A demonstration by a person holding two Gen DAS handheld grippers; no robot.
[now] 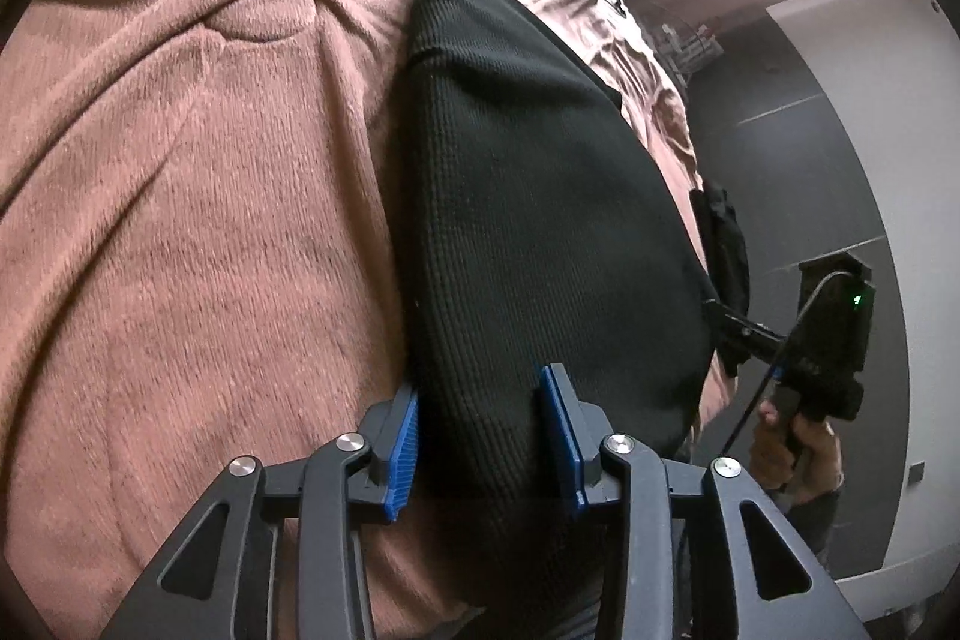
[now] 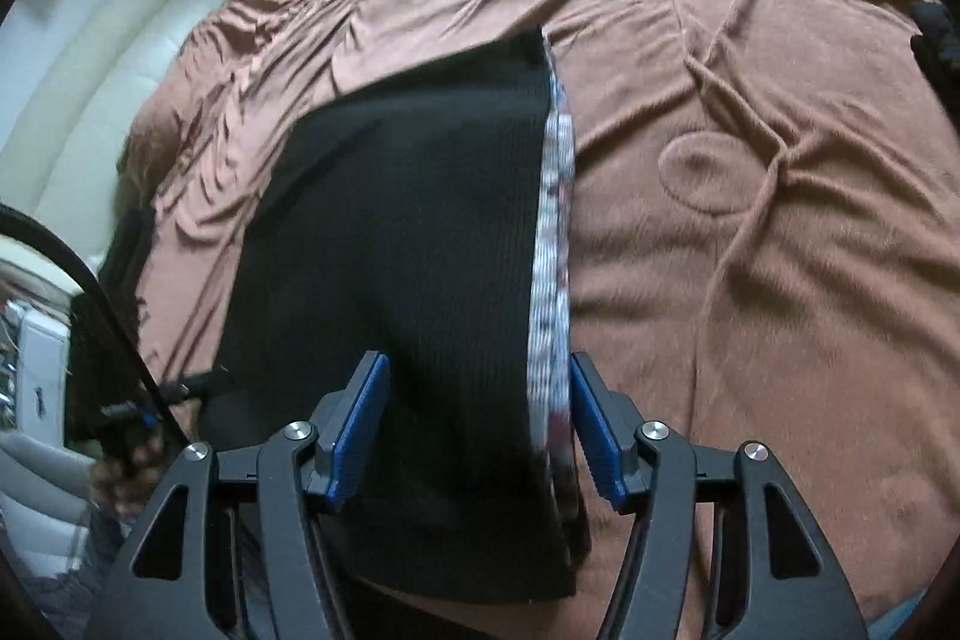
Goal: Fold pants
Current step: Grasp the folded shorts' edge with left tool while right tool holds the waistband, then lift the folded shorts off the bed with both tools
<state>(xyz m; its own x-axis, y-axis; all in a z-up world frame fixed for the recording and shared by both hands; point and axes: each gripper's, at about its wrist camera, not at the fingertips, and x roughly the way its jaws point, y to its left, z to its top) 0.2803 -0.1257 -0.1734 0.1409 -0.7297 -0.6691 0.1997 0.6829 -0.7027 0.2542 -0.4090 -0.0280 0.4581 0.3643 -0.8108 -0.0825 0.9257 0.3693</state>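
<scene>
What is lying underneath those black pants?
The black pants lie on a wrinkled brown blanket that spreads out on every side. In the right wrist view, a pale patterned strip peeks out along one edge. Whatever lies beneath the middle is covered.

The pants (image 1: 528,196) are laid flat on the blanket (image 1: 198,220), near its edge. The left gripper (image 1: 486,436) is positioned over one end of the pants, the right gripper (image 2: 474,424) over the other. In each wrist view, fabric is seen between the spread fingers, with blanket beyond and beside it.
</scene>
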